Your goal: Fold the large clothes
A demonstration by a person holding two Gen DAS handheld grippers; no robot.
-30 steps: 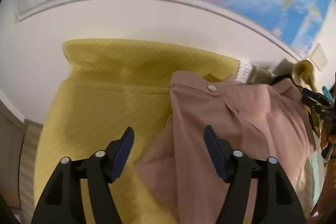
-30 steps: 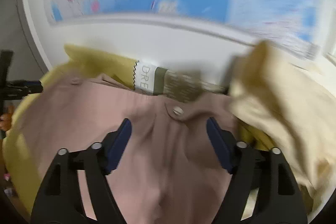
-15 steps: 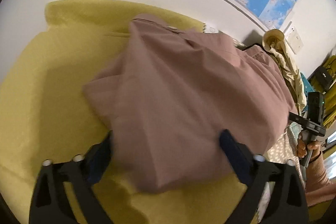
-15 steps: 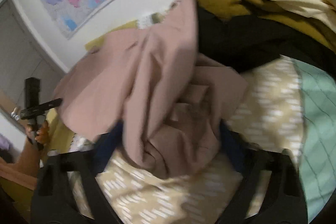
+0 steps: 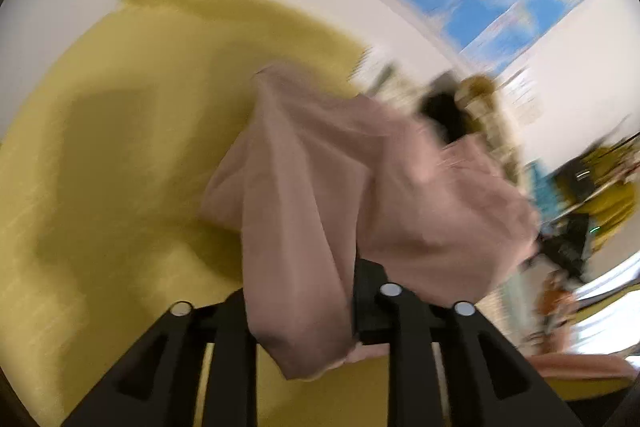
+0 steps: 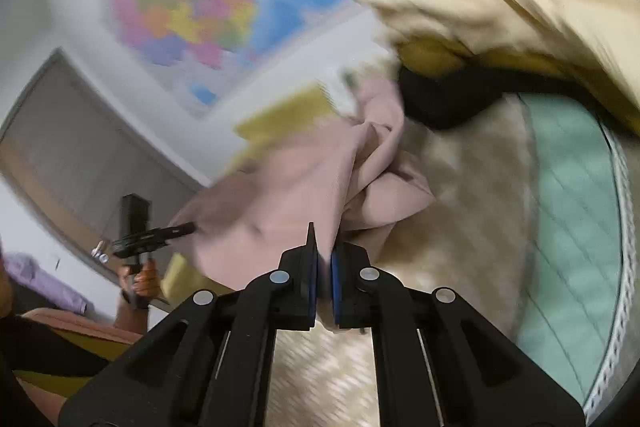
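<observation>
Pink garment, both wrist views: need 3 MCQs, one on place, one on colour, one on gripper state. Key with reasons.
1. In the left wrist view, what lies under the pink garment?
A. yellow cloth
B. bare wooden floor
C. glass shelf

2. What colour are the right gripper's inner finger pads?
A. red
B. blue
C. white

3. What is the right gripper doing?
A. wide open, holding nothing
B. gripping a book
C. shut on the pink garment

Key: 1 A, the yellow cloth spreads beneath and around the garment. 2 B, blue strips line the near-touching fingers. 3 C, pink fabric rises from between the closed fingers. The left gripper also pinches the garment.
</observation>
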